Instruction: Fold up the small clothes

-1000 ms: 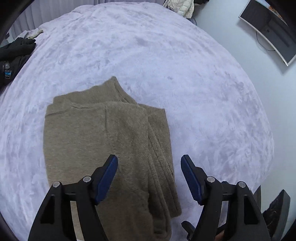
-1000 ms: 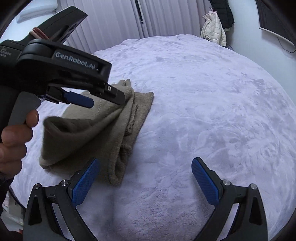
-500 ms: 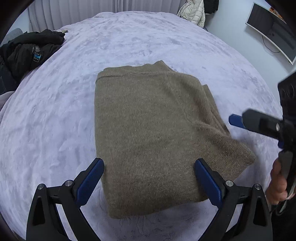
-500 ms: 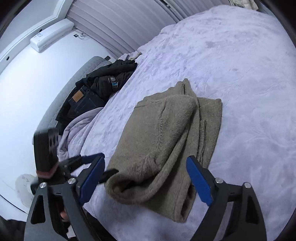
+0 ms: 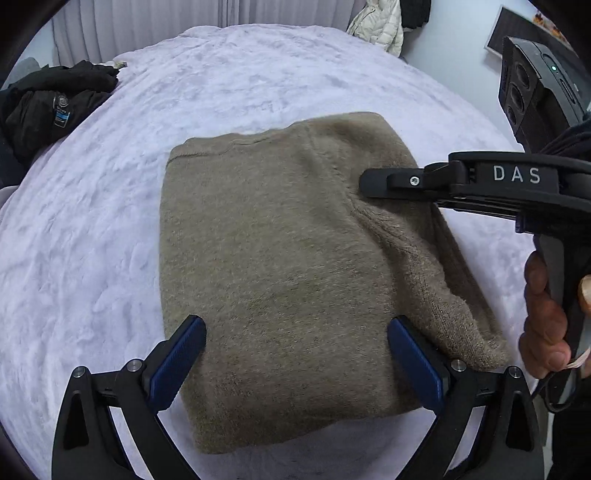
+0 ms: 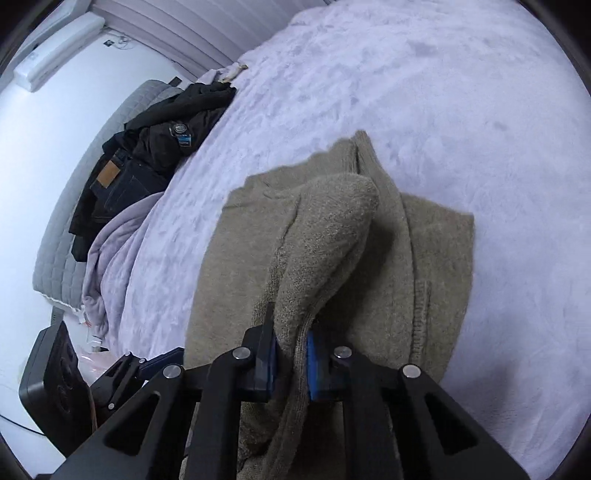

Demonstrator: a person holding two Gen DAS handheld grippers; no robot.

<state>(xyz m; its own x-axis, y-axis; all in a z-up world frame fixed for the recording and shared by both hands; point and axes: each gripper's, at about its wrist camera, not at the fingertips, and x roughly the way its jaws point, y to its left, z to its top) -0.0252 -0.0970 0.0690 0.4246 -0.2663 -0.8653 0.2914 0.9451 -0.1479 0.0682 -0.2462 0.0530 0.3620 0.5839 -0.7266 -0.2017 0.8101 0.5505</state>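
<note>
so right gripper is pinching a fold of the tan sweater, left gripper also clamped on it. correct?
Only the left part is wrong. The left gripper is open, its jaws wide over the tan sweater, as the left wrist view shows. The right gripper is closing on a fold.

One folded tan sweater [image 5: 280,266] lies on the one bed [image 5: 258,74] — a single garment, doubled into several layers. Two tongs are in view: the left tongs [image 5: 295,365], each of its two fingers carrying one blue pad [image 5: 177,363], and the right tongs [image 6: 291,354], likewise with two blue pads. One hand [image 5: 543,317] shows. At the bed's far left edge sits one heap of dark clothes [image 5: 48,107] — the number of pieces in it cannot be told. One pale jacket [image 5: 376,22] hangs beyond the far edge.
</note>
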